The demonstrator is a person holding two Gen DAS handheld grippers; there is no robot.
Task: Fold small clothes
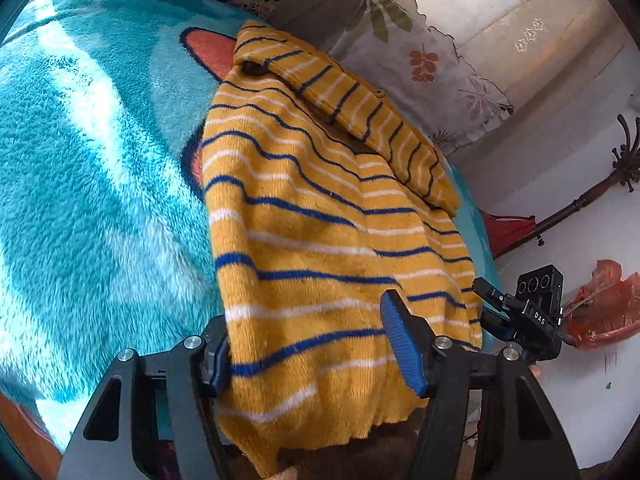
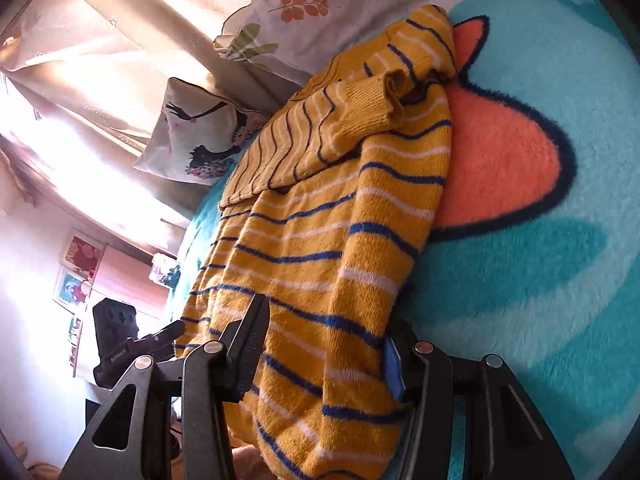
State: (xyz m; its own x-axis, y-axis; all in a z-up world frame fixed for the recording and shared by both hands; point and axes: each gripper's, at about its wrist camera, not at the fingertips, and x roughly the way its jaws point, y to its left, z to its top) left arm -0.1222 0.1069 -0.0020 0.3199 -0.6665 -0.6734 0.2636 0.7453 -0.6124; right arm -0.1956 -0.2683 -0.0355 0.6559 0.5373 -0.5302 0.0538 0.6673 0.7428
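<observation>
Black angular left gripper [image 1: 316, 356] and right gripper [image 2: 320, 360], silver screws, ribbed blue-padded jaws.

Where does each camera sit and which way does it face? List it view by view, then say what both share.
Left wrist: sits on the left gripper, looking along its jaws over the sweater on the blanket, toward the curtain; its own jaws straddle the hem, and the right gripper shows at the right.
Right wrist: sits on the right gripper, facing up the sweater toward a pillow; the left gripper shows at the left.
Shared: sweater, blanket, curtain.
</observation>
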